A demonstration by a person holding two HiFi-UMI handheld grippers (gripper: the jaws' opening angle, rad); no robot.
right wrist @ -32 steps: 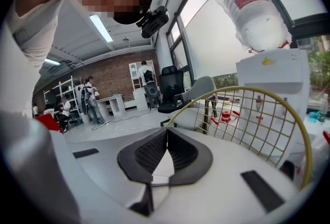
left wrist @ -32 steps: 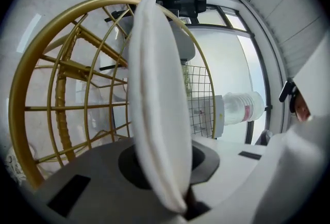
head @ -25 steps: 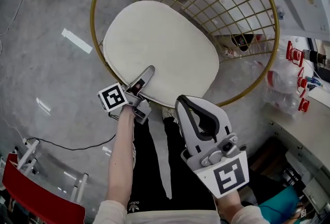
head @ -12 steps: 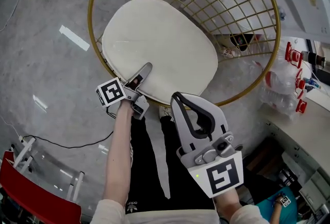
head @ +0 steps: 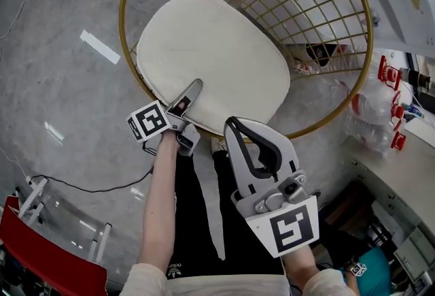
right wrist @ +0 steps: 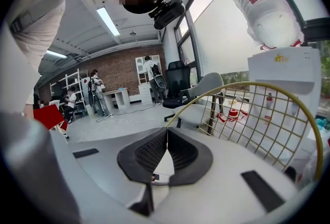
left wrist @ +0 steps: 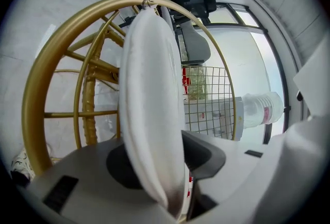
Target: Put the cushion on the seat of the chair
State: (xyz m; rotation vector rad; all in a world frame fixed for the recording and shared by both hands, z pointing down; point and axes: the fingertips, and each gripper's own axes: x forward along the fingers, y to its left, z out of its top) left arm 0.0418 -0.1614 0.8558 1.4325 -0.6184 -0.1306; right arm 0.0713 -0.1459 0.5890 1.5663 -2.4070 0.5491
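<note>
A cream round cushion (head: 211,63) lies flat on the seat of the gold wire chair (head: 122,15). My left gripper (head: 196,86) is at the cushion's near edge, one jaw lying over the top of it. In the left gripper view the cushion (left wrist: 149,89) stands edge-on between the pads of the left gripper (left wrist: 165,161). Its jaws have just been opening and the right-hand pad (left wrist: 206,153) no longer presses on the fabric. My right gripper (head: 234,128) hangs before the seat's front rim, shut and empty (right wrist: 166,140).
The chair's wire back (right wrist: 268,115) rises beyond the seat. A water dispenser with its bottle (right wrist: 263,6) and a white counter (head: 408,172) stand to the right. A red chair (head: 47,260) and a floor cable (head: 88,189) lie at the left. People (right wrist: 95,89) stand far off.
The cushion stays on the seat with the left gripper at its near edge. Both grippers have hardly shifted in the head view.
</note>
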